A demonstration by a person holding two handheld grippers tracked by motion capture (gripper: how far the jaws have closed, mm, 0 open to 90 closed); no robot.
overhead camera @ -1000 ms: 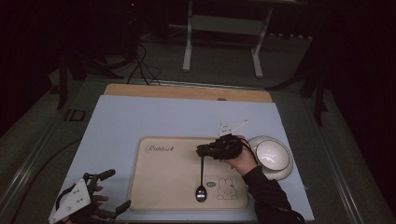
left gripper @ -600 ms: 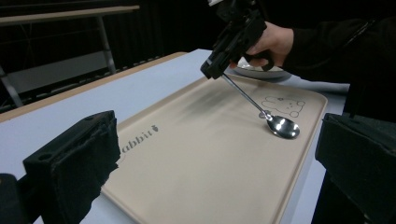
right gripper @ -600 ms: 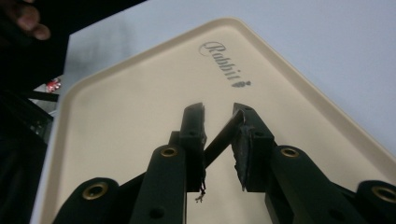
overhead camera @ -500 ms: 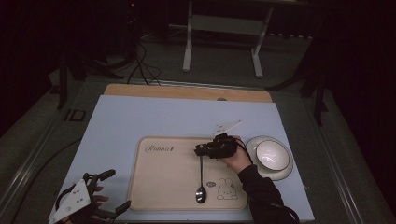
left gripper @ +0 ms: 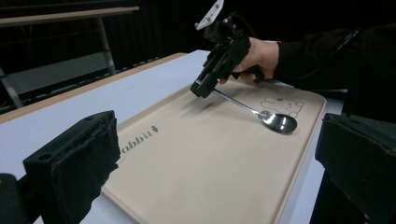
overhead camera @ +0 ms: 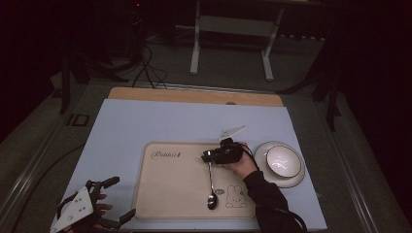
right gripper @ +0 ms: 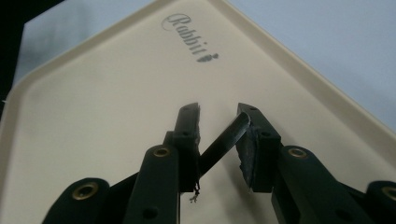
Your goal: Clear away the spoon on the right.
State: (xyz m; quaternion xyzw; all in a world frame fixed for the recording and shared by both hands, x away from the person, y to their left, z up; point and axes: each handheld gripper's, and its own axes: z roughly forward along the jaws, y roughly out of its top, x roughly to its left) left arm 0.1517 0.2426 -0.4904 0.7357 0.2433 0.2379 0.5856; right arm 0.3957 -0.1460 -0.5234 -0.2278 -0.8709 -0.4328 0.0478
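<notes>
Your left gripper (overhead camera: 108,199) sits at the bottom edge of the high view, so your hand beneath its grey three-cornered plate is partly cut off. In the left gripper view its two black jaws run off the bottom corners. The long-handled silver metal spoon (overhead camera: 212,187) has its handle tip hidden between the jaws of your right gripper (overhead camera: 210,156); in the right gripper view the bowl is out of frame below. The small rabbit drawing (overhead camera: 236,197) on the beige rectangular plastic tray (overhead camera: 170,194) is too small to make out in detail.
</notes>
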